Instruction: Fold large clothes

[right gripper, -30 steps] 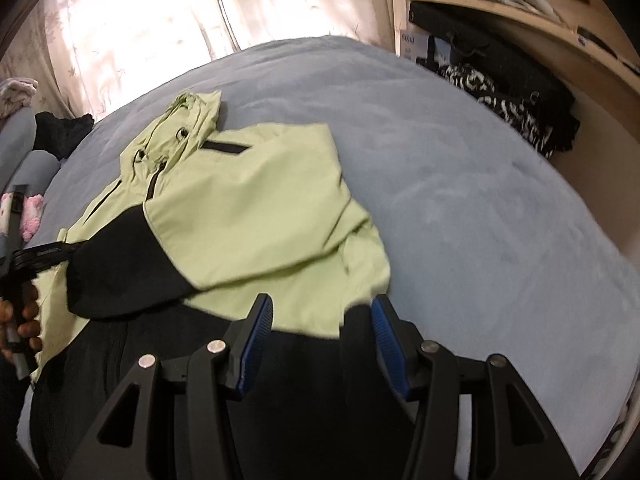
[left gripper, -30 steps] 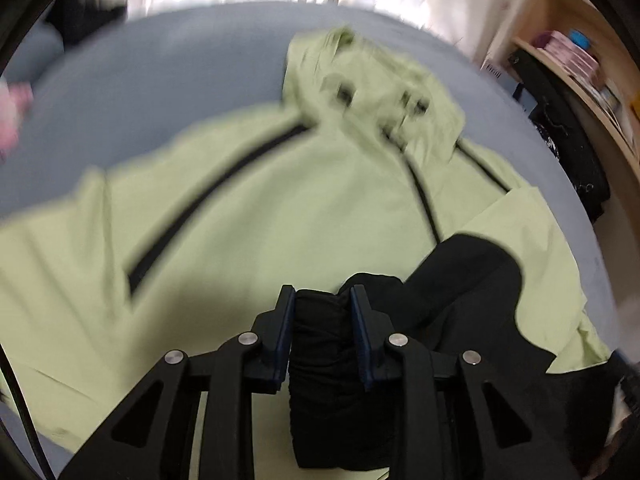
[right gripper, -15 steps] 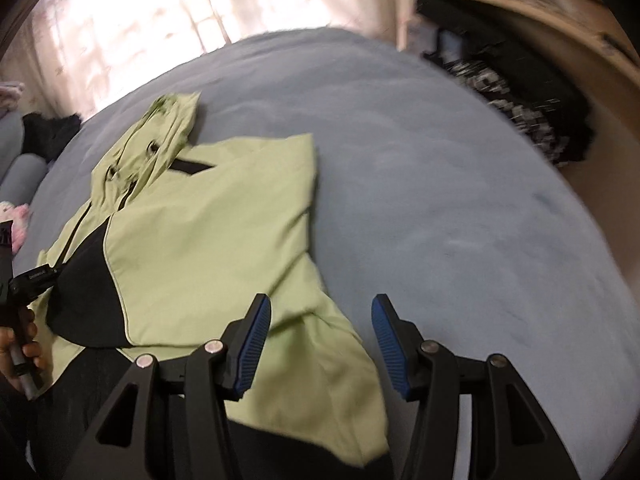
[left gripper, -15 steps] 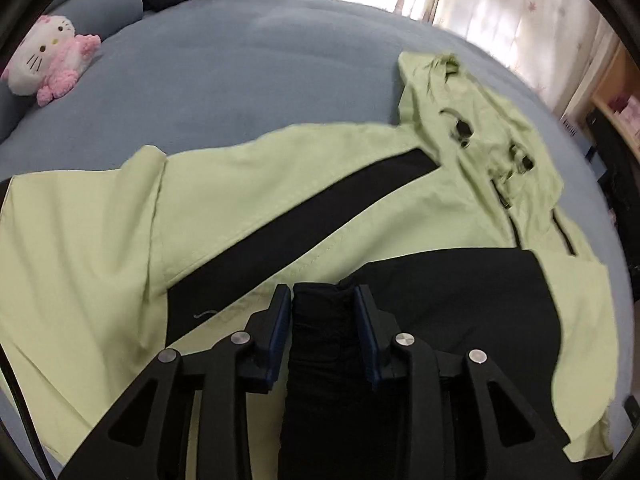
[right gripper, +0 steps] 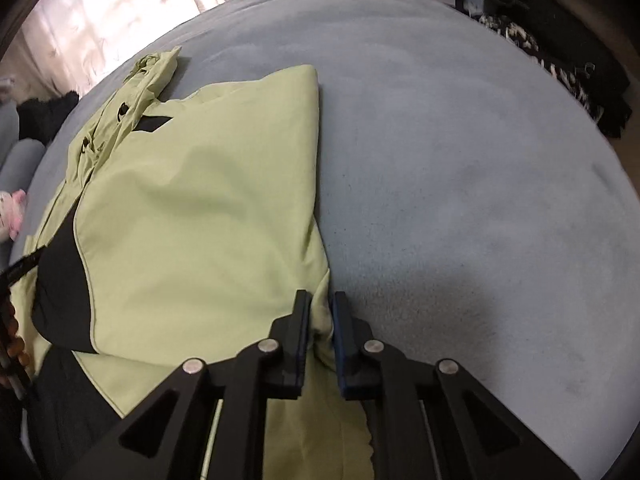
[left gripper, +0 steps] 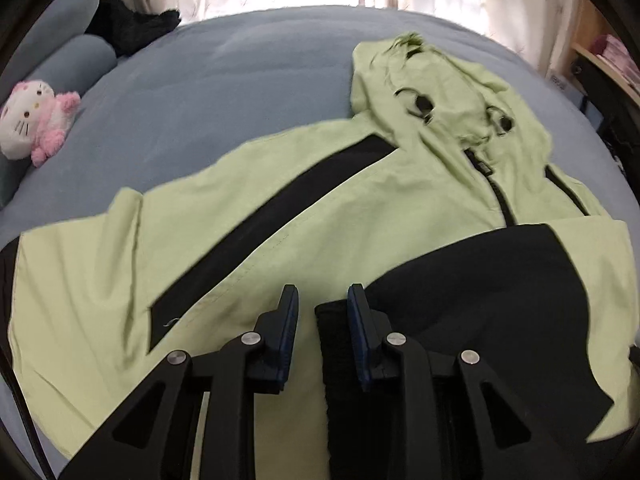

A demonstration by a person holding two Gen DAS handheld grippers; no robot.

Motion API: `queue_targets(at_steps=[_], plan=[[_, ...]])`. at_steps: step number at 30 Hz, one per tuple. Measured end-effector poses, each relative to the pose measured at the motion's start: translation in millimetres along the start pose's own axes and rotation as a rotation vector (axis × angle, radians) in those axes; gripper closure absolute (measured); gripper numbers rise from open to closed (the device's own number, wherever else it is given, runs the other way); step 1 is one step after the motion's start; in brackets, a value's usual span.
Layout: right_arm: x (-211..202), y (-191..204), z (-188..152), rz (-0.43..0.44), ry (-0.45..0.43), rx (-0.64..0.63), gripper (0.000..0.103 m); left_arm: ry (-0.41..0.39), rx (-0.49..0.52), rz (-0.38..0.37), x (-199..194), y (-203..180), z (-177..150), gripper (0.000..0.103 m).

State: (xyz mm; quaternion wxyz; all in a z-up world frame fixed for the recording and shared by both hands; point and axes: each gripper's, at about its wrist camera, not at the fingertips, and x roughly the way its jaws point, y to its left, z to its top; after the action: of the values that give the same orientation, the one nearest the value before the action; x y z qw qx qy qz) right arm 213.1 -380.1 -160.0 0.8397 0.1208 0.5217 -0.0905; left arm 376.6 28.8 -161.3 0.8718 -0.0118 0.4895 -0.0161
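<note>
Left gripper [left gripper: 322, 300] is now spreading, dropping the black cuff [left gripper: 334, 344] at lower centre; right gripper [right gripper: 320, 308] is pinching the green jacket [right gripper: 192, 208] edge on the bed [right gripper: 460, 160] — sleeve fold landing.

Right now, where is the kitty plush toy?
In the left wrist view, the kitty plush toy sits at the far left on the blue bed, left of the green jacket.
</note>
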Motion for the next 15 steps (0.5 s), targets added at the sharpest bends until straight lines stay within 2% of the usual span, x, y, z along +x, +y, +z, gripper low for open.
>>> queue_targets(at_steps=[2,3,4,6,8,12,14,15], plan=[[-10.0,0.7,7.0,0.000,0.009,0.009,0.088,0.008,-0.042,-0.030,-1.6,5.0,3.2,0.077],[-20.5,0.3,12.6,0.036,-0.005,0.026,0.084,0.027,-0.066,-0.068,-2.2,10.0,5.7,0.070],[-27.2,-1.0,20.5,0.069,-0.019,0.036,0.080,0.040,-0.081,-0.096,-1.3,13.3,7.2,0.057],[-37.4,1.5,37.4,0.114,-0.056,0.039,0.051,0.038,-0.107,-0.117,-2.5,21.0,8.9,0.054],[-37.4,5.8,60.5,0.097,-0.090,0.044,0.039,0.011,-0.114,-0.086,-6.7,23.6,10.7,0.054],[-3.7,5.6,101.9,0.077,-0.075,0.093,0.039,-0.048,-0.114,-0.137,-25.3,16.4,9.2,0.054],[22.3,2.4,115.9,0.073,-0.038,0.139,0.039,-0.053,-0.081,-0.171,-32.0,5.3,5.3,0.054],[34.7,1.4,120.1,0.079,-0.011,0.159,0.044,-0.046,-0.051,-0.187,-33.3,-4.5,2.2,0.054]])
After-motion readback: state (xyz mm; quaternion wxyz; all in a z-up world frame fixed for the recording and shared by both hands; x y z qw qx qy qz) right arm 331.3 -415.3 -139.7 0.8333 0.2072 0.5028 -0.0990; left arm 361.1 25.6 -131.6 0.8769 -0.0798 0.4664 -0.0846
